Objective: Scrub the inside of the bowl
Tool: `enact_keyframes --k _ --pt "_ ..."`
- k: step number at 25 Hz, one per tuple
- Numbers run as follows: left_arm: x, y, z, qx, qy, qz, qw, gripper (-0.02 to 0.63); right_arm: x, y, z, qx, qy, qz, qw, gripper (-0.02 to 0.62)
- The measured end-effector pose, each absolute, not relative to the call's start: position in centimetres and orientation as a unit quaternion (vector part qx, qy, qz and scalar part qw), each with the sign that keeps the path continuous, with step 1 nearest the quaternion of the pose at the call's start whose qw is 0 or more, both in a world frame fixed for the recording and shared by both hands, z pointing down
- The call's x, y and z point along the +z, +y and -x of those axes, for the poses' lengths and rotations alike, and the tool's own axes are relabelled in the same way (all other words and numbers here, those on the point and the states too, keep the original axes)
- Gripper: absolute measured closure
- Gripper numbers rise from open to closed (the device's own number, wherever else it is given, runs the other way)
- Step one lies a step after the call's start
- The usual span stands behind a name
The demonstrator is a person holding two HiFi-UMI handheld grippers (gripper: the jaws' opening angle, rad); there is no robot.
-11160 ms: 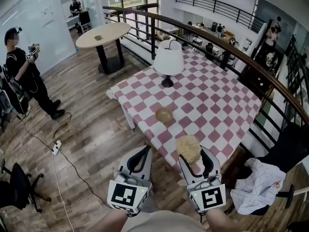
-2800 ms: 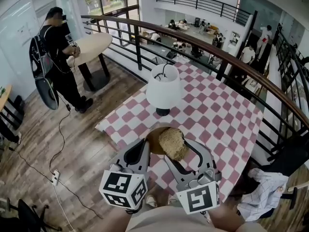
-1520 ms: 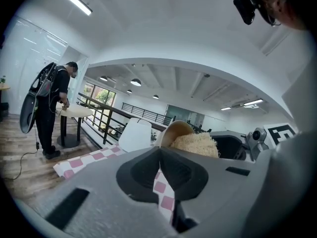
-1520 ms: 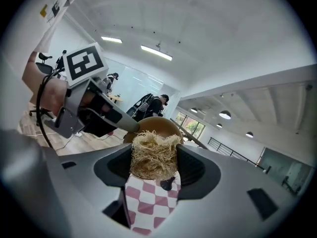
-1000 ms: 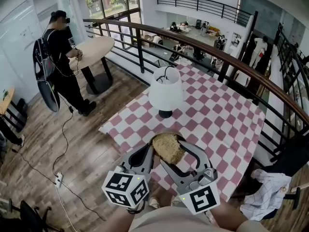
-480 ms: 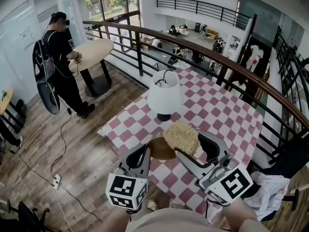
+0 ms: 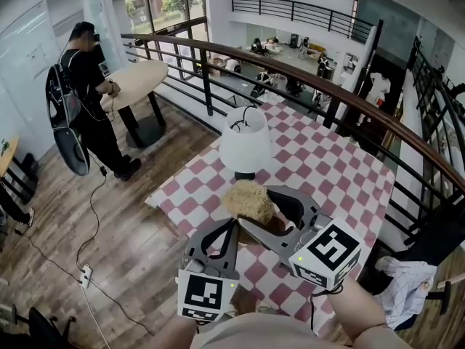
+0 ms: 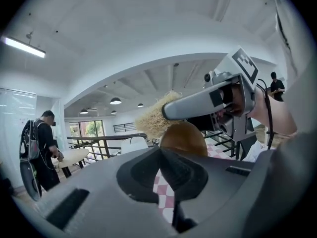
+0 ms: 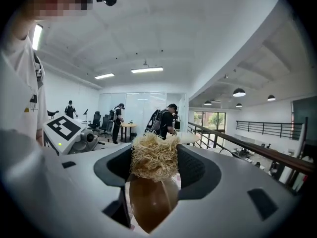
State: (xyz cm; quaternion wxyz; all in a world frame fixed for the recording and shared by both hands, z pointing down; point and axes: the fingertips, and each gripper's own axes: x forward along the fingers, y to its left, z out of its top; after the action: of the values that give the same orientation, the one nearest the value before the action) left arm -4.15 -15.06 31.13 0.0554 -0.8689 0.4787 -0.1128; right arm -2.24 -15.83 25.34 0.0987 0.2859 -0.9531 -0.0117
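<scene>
Half a second on, the right gripper (image 7: 254,207) has swung in from the right, bringing its scrubber (image 7: 245,198) from beside the bowl to over it, and its marker cube has turned to face up and right. Its jaws are clamped on the scrubber, a pale, tangled ball of straw-like fibre. The left gripper (image 7: 227,231) has its jaws drawn narrow, pinching the rim of the bowl (image 8: 183,138) over the near corner of the checked table (image 7: 341,173). The bowl is brown, smooth and glossy, with a streak of light down it. The head view hides nearly all of it behind the two grippers and the scrubber. The left gripper view shows its rounded brown side just past the jaw tips, with the scrubber at its upper edge. The right gripper view shows it as an oval directly under the scrubber and touching it. Whether the fibres meet the inner or the outer face cannot be told. A white lamp (image 7: 245,142) stands on the table just behind the grippers. A dark railing (image 7: 320,86) curves past the table's far side, and a person (image 7: 83,86) with a backpack stands by a round table (image 7: 142,75), well off to the left.
</scene>
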Motion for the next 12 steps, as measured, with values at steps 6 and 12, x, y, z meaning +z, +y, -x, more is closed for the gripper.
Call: enact_keyframes --k 6,12 --pt "31.0 -15.2 4.2 -0.106 0.473 0.873 0.059 0.589 25.6 -16.8 0.5 0.039 -0.951 -0.302 0.062 0.347" --pt "31.7 -16.0 5.6 -0.094 0.483 0.87 0.033 0.589 26.0 -17.7 -2.8 0.064 -0.934 -0.349 0.033 0.347"
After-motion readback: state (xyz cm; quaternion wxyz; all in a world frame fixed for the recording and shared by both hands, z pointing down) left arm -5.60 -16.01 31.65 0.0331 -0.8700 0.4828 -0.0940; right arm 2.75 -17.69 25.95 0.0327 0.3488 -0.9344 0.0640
